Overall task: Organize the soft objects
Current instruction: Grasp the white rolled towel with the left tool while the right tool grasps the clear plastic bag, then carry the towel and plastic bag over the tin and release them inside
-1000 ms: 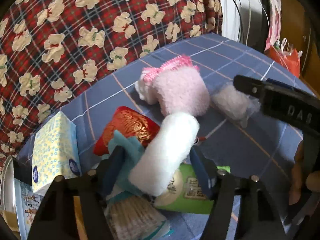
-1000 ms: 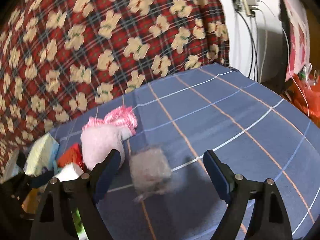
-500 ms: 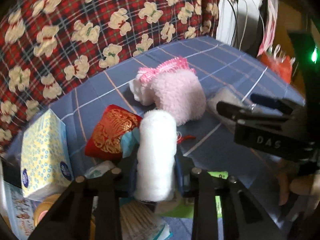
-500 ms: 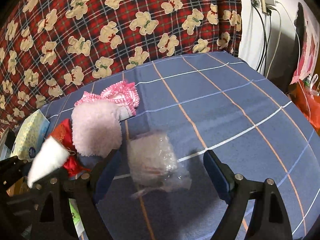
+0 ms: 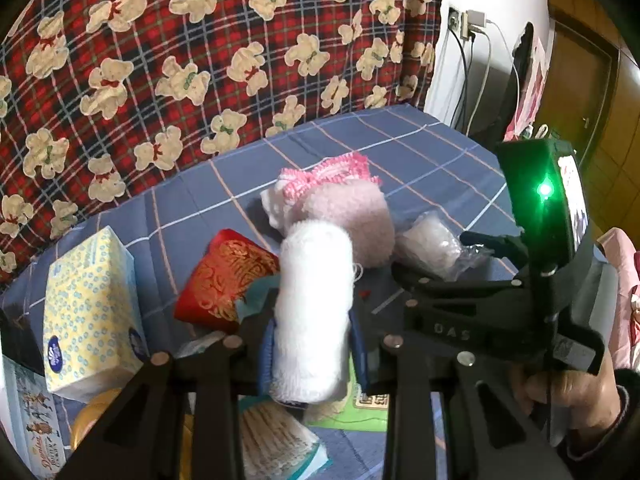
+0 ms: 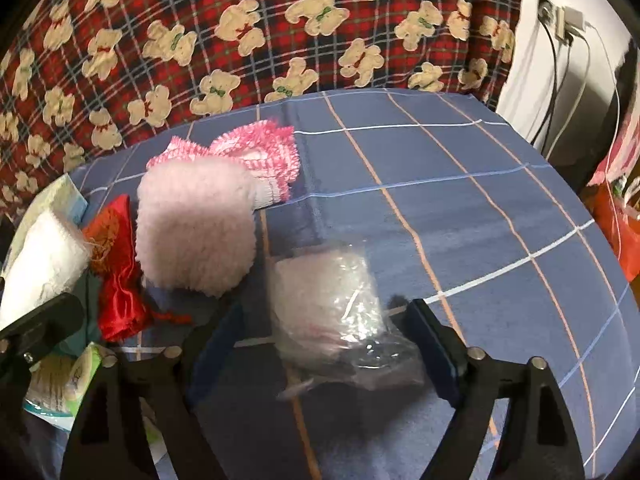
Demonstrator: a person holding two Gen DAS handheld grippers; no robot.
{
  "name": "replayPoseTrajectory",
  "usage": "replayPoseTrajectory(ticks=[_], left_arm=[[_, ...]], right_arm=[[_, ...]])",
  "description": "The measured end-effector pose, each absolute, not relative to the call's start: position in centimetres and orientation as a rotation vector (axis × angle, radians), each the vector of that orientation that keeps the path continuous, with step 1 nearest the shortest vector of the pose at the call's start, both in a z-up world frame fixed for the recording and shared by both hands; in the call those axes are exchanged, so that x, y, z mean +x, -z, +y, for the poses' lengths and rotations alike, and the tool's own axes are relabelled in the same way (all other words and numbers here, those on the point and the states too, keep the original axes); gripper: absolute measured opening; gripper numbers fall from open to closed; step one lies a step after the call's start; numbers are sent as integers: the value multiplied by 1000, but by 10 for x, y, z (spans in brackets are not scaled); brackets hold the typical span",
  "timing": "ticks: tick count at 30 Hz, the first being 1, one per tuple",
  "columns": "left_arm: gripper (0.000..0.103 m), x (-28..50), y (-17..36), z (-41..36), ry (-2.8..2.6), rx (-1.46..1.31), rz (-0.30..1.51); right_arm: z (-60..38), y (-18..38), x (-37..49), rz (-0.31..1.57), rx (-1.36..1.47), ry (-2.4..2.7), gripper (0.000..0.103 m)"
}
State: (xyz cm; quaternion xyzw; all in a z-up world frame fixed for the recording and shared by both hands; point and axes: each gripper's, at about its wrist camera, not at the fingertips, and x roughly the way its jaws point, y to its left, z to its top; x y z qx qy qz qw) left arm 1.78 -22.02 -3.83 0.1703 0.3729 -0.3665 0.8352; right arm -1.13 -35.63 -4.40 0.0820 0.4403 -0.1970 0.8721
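While your left gripper (image 5: 312, 344) is clamped on the white roll (image 5: 314, 312) at lower centre of the left view, the bag (image 6: 332, 312) lies on the blue sheet (image 6: 460, 200) at lower centre of the right view, just beside the pink puff (image 6: 196, 232). Judge the roll as light and squashy: the pads (image 5: 266, 352) press into its lower half and it stands up between them, so a mid-body hold should do, though a hard squeeze will only deform it. The bag looks light too, with soft filling in crinkly clear plastic that is likely slippery; take it across the padded middle, not by the loose film at its near end. Your right gripper (image 6: 328, 344) is wide open and holds nothing, its fingers either side of the bag with a gap on both sides. Whether the tips rest on the sheet, you cannot tell. Red pouch (image 5: 224, 280) and tissue box (image 5: 88, 312) sit at left.
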Motion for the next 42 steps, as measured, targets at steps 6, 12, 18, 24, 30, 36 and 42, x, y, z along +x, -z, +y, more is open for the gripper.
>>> replayPoseTrajectory(ticks=[6,12,18,24,30,36,42], left_arm=[[30,18,47,-225,755,357,822],[30,19,50,-225,748,360,833],[30,15,48,-223,758,352,829],[30,16,45,-217,751,326,832],[30,13,41,-196,744,298,822],[30,14,26,-158,717,253,790],[30,20,17,-118,662,235,765]], right_arm=[[-351,41,-12,904,149,394,52],[-359,41,-18,879,203,398,45],[-366,34,-30,808,249,418,44],[-362,25,-40,731,241,434,44],[-349,19,-48,687,207,469,44],[-313,-4,-55,603,160,455,44],[-257,-29,-44,544,91,372,44]])
